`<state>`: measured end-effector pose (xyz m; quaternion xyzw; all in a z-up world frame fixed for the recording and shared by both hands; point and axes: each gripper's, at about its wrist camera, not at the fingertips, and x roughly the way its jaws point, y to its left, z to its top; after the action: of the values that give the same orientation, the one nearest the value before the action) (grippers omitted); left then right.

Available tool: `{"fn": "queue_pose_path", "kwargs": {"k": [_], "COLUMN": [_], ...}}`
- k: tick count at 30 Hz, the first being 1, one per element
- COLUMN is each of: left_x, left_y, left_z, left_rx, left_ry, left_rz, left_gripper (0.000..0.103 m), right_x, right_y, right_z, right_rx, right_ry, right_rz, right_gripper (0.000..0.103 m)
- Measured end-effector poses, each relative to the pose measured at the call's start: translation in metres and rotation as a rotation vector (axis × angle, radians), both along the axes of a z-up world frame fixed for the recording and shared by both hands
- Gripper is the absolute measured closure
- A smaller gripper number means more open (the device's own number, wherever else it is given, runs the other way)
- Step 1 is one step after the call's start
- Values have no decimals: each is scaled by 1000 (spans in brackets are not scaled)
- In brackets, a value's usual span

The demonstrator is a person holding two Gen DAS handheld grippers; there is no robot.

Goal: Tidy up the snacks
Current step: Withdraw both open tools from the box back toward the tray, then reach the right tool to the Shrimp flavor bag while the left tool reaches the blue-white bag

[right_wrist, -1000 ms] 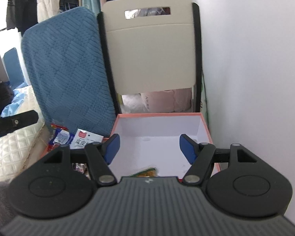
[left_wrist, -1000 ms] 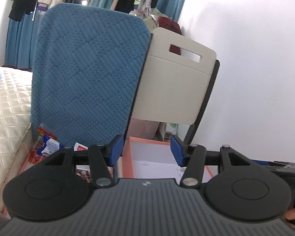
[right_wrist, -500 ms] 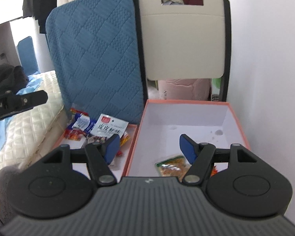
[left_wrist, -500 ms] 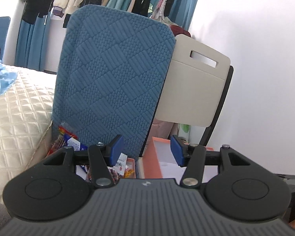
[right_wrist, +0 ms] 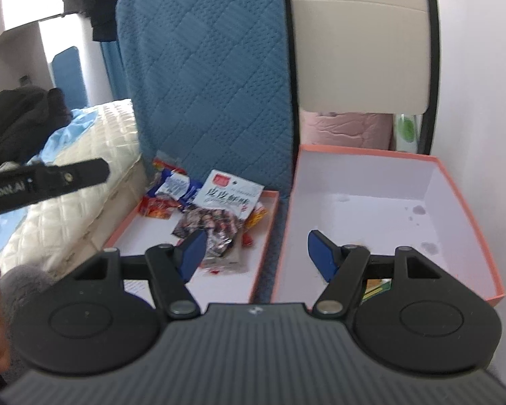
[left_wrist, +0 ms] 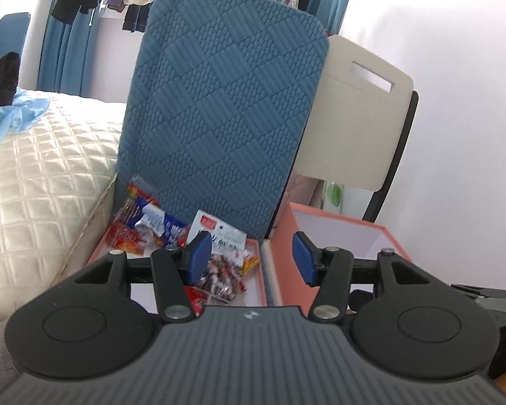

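Snacks mostly wait unsorted: a heap of crinkly foil packets, topped by a white sachet with a red label, lies at the far end of the shallow orange-rimmed cardboard tray on the left, against the blue quilted chair back. Just beside it on the right, the deeper orange box with white inside holds only one small orange-green packet, largely hidden behind the right gripper, so the sorting looks barely begun. Both claws are empty with their blue pads parted about halfway; the right one hangs over the gap between tray and box, and the left gripper points toward the heap without touching it. Nearly every packet is left to be moved
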<state>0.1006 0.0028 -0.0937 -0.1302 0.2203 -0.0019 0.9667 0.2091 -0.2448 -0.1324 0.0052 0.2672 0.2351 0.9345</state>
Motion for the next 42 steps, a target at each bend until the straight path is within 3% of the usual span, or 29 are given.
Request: {"fn": "queue_pose_path", "kwargs": {"k": [10,17,23,34,42], "left_x": [-24,-13,24,117,178], "left_y": [19,27,22,40,50], "left_z": [-23,-38,-46,-78,-104], "left_rx": [6,-12,-16,-164,-195], "left_ry": [53,95,111,188,262], "left_rz": [8,20,-16,-32,-2], "left_gripper": [44,44,44,44,44], "right_x": [-18,-18,-1,40,78], "right_y": [33,47,51,74,90], "right_z": [-21,-38,-44,-51,-62], "right_rx": [-21,-45,-47,-55,-47], "right_ry": [15,42,61,33,29], "right_rz": [37,57,57,81,104], "right_gripper": [34,34,34,34,34]}}
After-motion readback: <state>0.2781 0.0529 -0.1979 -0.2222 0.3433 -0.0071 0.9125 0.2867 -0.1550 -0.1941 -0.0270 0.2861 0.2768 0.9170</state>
